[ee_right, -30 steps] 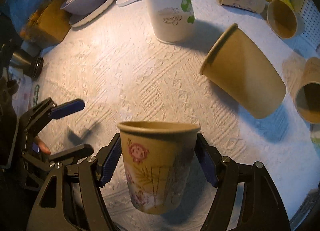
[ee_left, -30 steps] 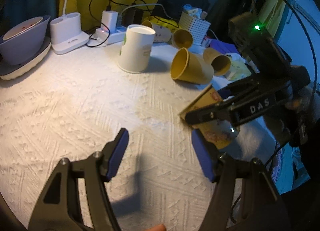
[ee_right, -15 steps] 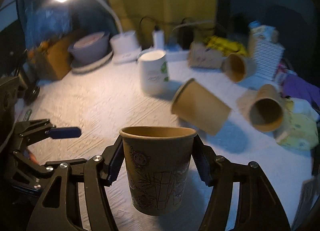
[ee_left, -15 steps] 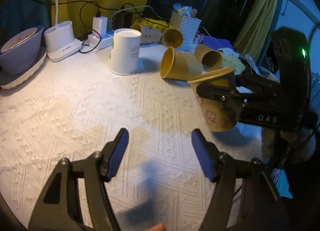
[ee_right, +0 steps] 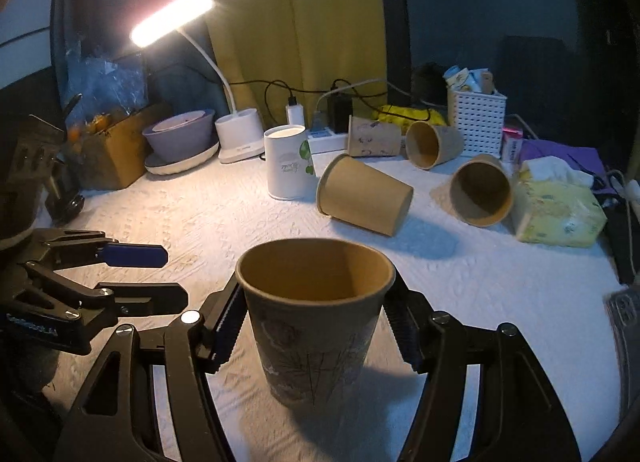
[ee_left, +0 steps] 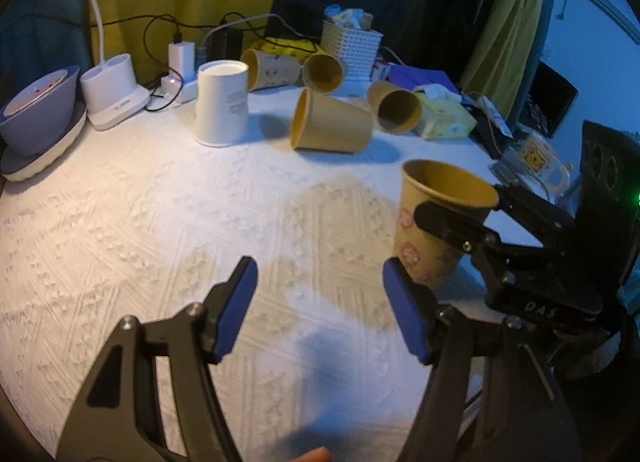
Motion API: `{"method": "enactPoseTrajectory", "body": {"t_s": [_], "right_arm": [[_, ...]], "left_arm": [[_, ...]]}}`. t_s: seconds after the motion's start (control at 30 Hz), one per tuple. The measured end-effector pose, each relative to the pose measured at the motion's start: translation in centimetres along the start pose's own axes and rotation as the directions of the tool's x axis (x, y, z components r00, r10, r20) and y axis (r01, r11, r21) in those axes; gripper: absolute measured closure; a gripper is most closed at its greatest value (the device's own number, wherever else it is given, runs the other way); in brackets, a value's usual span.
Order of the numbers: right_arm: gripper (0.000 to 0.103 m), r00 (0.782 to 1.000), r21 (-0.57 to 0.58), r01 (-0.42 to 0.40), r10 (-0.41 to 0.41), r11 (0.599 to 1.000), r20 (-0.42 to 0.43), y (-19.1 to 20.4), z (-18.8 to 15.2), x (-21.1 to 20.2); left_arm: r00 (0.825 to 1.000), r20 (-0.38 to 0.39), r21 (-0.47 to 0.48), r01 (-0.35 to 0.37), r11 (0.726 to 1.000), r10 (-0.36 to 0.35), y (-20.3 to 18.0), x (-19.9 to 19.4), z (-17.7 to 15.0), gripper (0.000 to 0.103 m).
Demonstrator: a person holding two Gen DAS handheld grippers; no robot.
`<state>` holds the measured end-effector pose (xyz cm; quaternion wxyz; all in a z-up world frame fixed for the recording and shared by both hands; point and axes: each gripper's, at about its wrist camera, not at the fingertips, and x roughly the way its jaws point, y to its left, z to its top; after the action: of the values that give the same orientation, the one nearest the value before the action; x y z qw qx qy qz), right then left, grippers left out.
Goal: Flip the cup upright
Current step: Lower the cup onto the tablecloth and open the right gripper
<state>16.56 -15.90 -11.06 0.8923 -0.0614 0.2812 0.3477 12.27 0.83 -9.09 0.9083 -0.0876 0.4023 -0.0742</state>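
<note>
Nearby, tipped paper cups (ee_right: 364, 202) — right tool (ee_right: 316, 326) grips upright cup (ee_right: 314, 326).

cup (ee_right: 316, 318) upright between right tool (ee_right: 316, 326) fingers | left tool (ee_left: 316, 302) beside

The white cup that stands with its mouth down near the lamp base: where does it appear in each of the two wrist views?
Left wrist view: the white cup is in the upper left of centre, just right of the lamp base.
Right wrist view: the white cup is above centre, slightly left, again just right of the lamp base.
Shared landmark: the plain brown cup lying on its side, right of it.
</note>
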Motion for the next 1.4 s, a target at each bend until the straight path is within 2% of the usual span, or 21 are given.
{"method": "enactPoseTrajectory", "body": {"t_s": [0.27,0.47,0.6,0.67,0.73,0.77,1.07,1.3,1.4], "right_arm": [[0.035,0.999,-0.013,0.028,-0.028,1.000,0.034,0.3,-2.3,-2.5],[0.024,0.996,-0.017,0.059,-0.058,0.998,0.064,1.0,-2.7,-3.5],[0.023,0.995,-0.010,0.063,-0.062,0.998,0.076,1.5,-2.6,-4.2],[0.022,0.996,-0.003,0.067,-0.067,0.998,0.066,1.7,-2.5,-4.6],[0.022,0.996,0.005,0.074,-0.074,0.997,0.056,2.0,-2.5,-5.1],[0.022,0.996,0.008,0.075,-0.075,0.997,0.057,2.2,-2.4,-5.5],[0.022,0.991,0.041,0.110,-0.113,0.993,0.076,3.1,-2.0,-9.0],[0.022,0.980,0.064,0.160,-0.166,0.985,0.106,3.4,-1.4,-11.8],[0.022,0.974,0.073,0.183,-0.191,0.980,0.122,3.5,-0.9,-13.0]], "left_arm": [[0.999,0.051,0.019,-0.012,1.000,0.011,-2.0,-1.4,-1.1,0.036],[0.993,0.109,0.033,-0.045,0.998,0.042,-2.9,-3.1,-1.9,0.036],[0.988,0.142,0.026,-0.069,0.997,0.065,-2.9,-4.7,-2.4,0.036],[0.983,0.167,0.019,-0.088,0.996,0.083,-2.9,-5.7,-2.6,0.032],[0.976,0.199,0.004,-0.094,0.996,0.091,-2.8,-6.8,-2.8,0.018],[0.970,0.225,-0.009,-0.091,0.996,0.090,-2.8,-7.6,-3.0,0.015],[0.942,0.324,-0.034,-0.080,0.996,0.086,-3.5,-11.2,-3.7,0.014],[0.912,0.403,-0.014,-0.084,0.996,0.083,-4.3,-13.9,-3.5,0.014],[0.892,0.444,0.002,-0.096,0.995,0.085,-4.8,-15.2,-3.5,0.014]]}}
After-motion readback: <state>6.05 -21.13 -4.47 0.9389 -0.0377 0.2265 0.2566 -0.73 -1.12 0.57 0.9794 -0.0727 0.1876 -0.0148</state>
